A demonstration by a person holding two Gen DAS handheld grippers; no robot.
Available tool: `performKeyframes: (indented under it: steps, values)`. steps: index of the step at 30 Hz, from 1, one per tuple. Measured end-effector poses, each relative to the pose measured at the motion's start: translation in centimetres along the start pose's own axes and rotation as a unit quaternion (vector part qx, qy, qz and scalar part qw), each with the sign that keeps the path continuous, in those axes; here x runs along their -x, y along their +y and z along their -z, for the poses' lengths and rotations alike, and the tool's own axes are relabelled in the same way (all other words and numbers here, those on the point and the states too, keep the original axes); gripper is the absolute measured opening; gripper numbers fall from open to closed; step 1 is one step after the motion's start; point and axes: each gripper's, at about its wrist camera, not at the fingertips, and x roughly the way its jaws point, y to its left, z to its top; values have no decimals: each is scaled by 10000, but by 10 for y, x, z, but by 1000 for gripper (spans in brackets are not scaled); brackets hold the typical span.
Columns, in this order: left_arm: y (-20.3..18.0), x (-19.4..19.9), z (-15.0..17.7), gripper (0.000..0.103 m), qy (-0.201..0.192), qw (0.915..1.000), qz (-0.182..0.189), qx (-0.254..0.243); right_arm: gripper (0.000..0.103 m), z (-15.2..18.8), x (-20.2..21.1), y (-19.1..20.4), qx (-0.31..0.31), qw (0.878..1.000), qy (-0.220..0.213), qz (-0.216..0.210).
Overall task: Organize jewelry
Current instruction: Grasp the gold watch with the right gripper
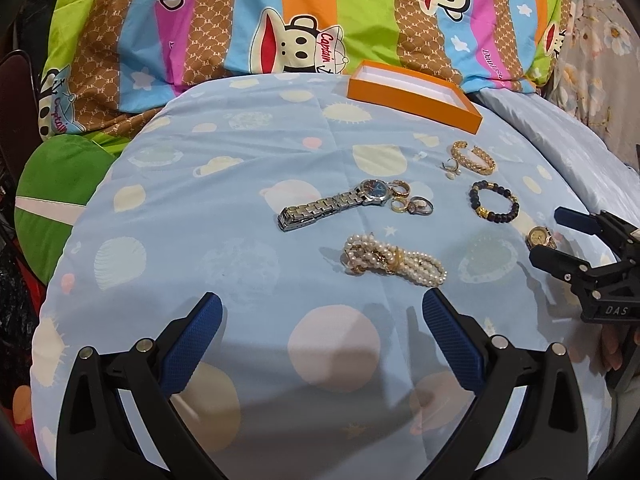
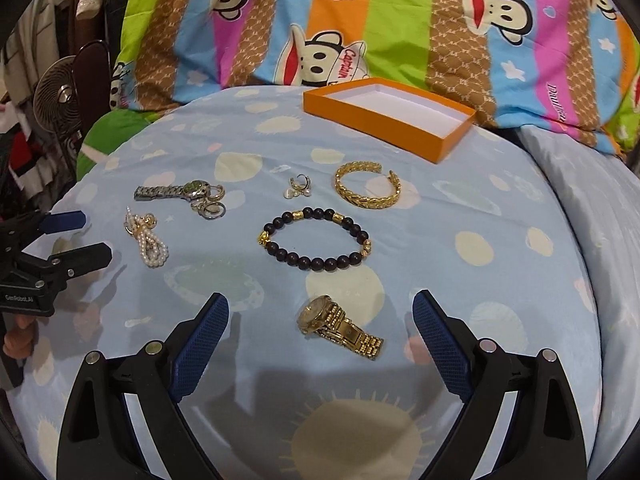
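An open orange box (image 1: 412,96) (image 2: 390,114) with a white inside sits at the far side of a light blue cushion (image 1: 240,208). Jewelry lies loose on the cushion: a silver watch (image 1: 332,204) (image 2: 172,191) with rings (image 1: 412,204) beside it, a pearl bracelet (image 1: 394,262) (image 2: 150,240), a gold bangle (image 1: 474,156) (image 2: 368,190), a dark bead bracelet (image 1: 494,200) (image 2: 316,240), a small pearl ring (image 2: 298,188) and a gold watch (image 2: 340,326) (image 1: 540,238). My left gripper (image 1: 322,312) is open, just short of the pearl bracelet. My right gripper (image 2: 320,310) is open around the gold watch.
A striped cartoon-monkey blanket (image 1: 280,20) lies behind the cushion. A green pillow (image 1: 56,200) is at the left. A fan (image 2: 60,96) and hanging clothes stand at the far left. A pale blue pillow (image 2: 592,208) lies at the right.
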Motion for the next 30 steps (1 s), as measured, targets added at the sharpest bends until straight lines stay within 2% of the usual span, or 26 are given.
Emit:
performKeyframes:
  steps: [2, 4, 5, 7, 11, 17, 21, 27, 29, 30]
  values:
    - [0, -1, 0, 98, 17, 10000, 12, 1, 62, 0, -6, -1, -57, 9998, 161, -104]
    - [0, -1, 0, 98, 23, 10000, 20, -2, 57, 0, -9, -1, -68, 9997, 210, -109]
    - [-1, -1, 0, 98, 23, 10000, 23, -7, 50, 0, -8, 0, -60, 9997, 199, -121]
    - [-1, -1, 0, 98, 25, 10000, 29, -9, 42, 0, -12, 0, -92, 9997, 211, -70]
    - [-1, -2, 0, 98, 48, 10000, 58, -2, 21, 7, -7, 1, -485, 9986, 170, -111]
    - [-2, -4, 0, 98, 93, 9999, 105, -2, 19, 21, 9, 18, -972, 9952, 61, 3]
    - [-5, -3, -2, 98, 59, 9999, 104, -65, 19, 26, 13, 33, -1088, 9939, 5, 199]
    - [-12, -3, -23, 98, -82, 9996, 239, -138, 19, 26, 13, 33, -1220, 9923, -5, 197]
    - [-15, -12, -31, 97, -8, 9995, 286, -154, 19, 26, 13, 32, -1255, 9919, -6, 170]
    - [-16, -18, -33, 93, 47, 9994, 298, -153, 19, 26, 13, 32, -1254, 9920, -7, 171]
